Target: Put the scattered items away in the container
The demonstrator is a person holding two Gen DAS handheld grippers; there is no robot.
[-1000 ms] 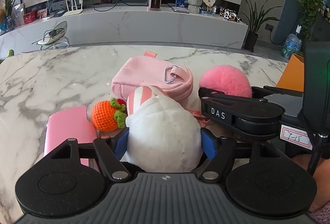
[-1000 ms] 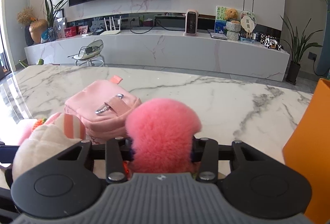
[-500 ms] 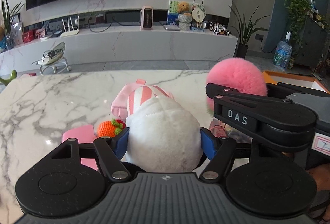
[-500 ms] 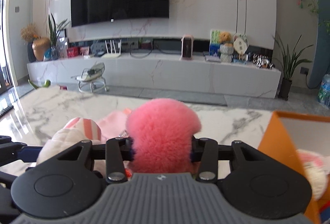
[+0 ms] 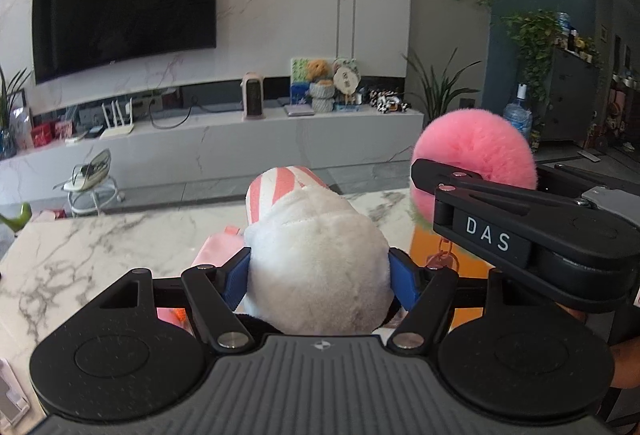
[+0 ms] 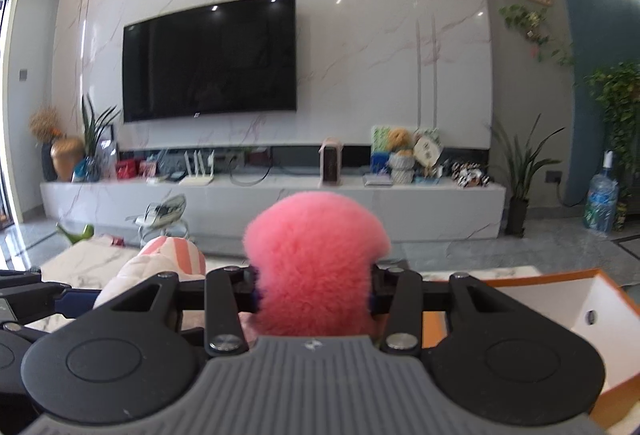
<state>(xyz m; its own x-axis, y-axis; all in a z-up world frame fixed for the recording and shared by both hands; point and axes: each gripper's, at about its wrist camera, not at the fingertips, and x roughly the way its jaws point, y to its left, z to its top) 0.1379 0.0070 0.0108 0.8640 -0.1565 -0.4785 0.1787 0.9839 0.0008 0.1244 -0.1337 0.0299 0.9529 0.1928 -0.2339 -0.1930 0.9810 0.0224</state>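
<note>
Carry step: left gripper (image 5: 318, 271) clamped on a white plush toy (image 5: 316, 267) at frame centre, right gripper (image 6: 314, 295) clamped on a pink pompom (image 6: 316, 255); next, likely, release both over the orange box (image 6: 600, 299) at lower right.

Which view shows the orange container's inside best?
The right wrist view: the orange container shows its open top, white interior and a wall hole. The left wrist view gives only an orange sliver behind the white plush toy.

"DAS" on the right gripper (image 5: 476, 191) body
</note>
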